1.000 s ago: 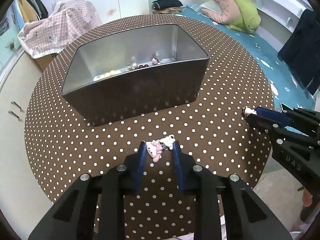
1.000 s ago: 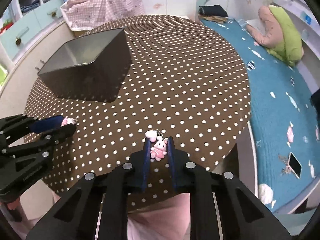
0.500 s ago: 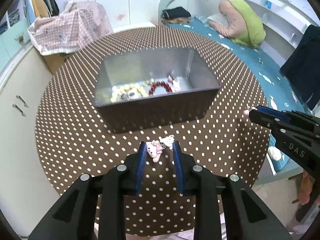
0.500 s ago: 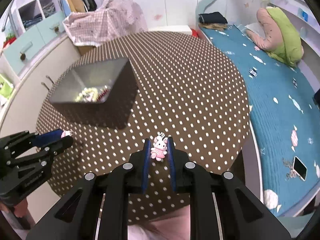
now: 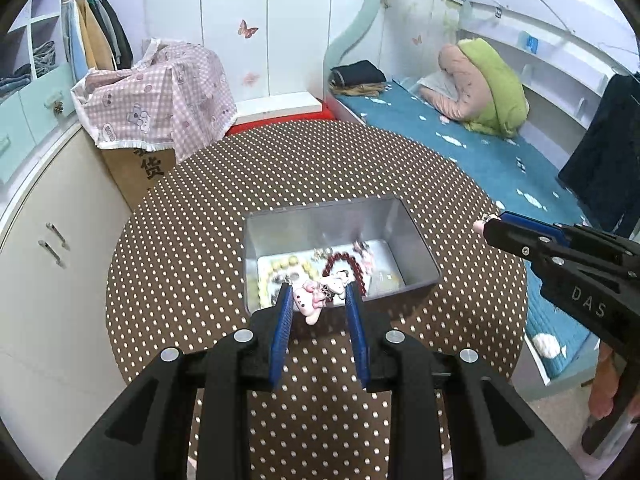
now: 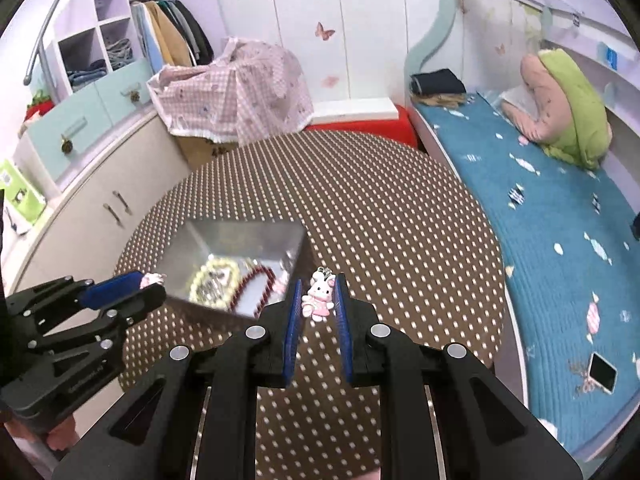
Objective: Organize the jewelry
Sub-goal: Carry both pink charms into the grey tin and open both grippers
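Observation:
My left gripper [image 5: 318,294] is shut on a pink and white cat charm [image 5: 316,298], held in the air over the near rim of the metal tin [image 5: 418,246]. Inside the tin lie a red bead bracelet [image 5: 344,262], a yellowish bead string [image 5: 280,270] and other small pieces. My right gripper [image 6: 318,294] is shut on a pink bunny charm [image 6: 319,298], raised above the dotted table [image 6: 380,216] just right of the tin [image 6: 240,240]. The left gripper [image 6: 150,282] shows at the left of the right wrist view, and the right gripper [image 5: 486,226] at the right of the left wrist view.
The round table [image 5: 312,168] has a brown cloth with white dots. A bed with a blue cover [image 6: 560,232] runs along its right side, with a phone [image 6: 602,372] on it. A cabinet [image 5: 52,248] and a box under a pink checked cloth [image 5: 160,96] stand at the left.
Both grippers rose from the table with their charms still held. The view now looks down into the tin, whose contents show fully.

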A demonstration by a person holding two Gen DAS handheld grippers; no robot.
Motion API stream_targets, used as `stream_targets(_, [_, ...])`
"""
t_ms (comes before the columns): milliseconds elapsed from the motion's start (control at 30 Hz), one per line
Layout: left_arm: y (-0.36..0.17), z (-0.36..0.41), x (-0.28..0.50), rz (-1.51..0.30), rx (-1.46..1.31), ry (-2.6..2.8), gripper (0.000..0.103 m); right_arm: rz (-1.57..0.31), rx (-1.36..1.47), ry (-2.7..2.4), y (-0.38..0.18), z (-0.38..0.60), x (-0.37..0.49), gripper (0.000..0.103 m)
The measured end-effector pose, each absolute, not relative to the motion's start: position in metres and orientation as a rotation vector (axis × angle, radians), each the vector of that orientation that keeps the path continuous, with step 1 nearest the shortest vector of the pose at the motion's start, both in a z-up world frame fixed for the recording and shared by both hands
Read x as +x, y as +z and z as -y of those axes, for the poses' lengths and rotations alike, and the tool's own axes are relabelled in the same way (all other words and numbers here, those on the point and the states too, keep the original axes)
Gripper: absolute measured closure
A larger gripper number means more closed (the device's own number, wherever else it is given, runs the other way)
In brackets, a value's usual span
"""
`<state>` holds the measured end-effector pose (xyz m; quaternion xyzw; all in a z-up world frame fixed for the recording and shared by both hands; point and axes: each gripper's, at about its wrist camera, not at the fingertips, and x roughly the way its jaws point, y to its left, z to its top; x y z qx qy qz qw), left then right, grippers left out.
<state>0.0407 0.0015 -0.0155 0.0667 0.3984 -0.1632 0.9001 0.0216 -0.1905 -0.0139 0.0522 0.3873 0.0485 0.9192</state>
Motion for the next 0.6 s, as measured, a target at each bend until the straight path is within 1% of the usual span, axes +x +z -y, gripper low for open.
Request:
stream_targets(300, [-0.012, -0.008, 0.073, -0.824, 0.104, -0.31, 0.078, -0.81, 0.096, 0.151, -0.01, 0.164, 0.054, 0.086])
stream_targets(533, [-0.018, -0.013, 0.094, -0.843, 0.082, -0.268, 0.077, -0.811, 0.019, 0.162, -0.014, 0.144, 0.069, 0.084])
stream_targets(567, [-0.019, -0.015, 0.097, -0.847, 0.079, -0.248, 0.073, -0.81, 0.022, 0.164, -0.013, 0.143, 0.069, 0.083])
stream_targets(600, [-0.021, -0.015, 0.097, -0.851, 0.078, -0.232, 0.067, -0.811, 0.024, 0.162, -0.013, 0.143, 0.07, 0.075])
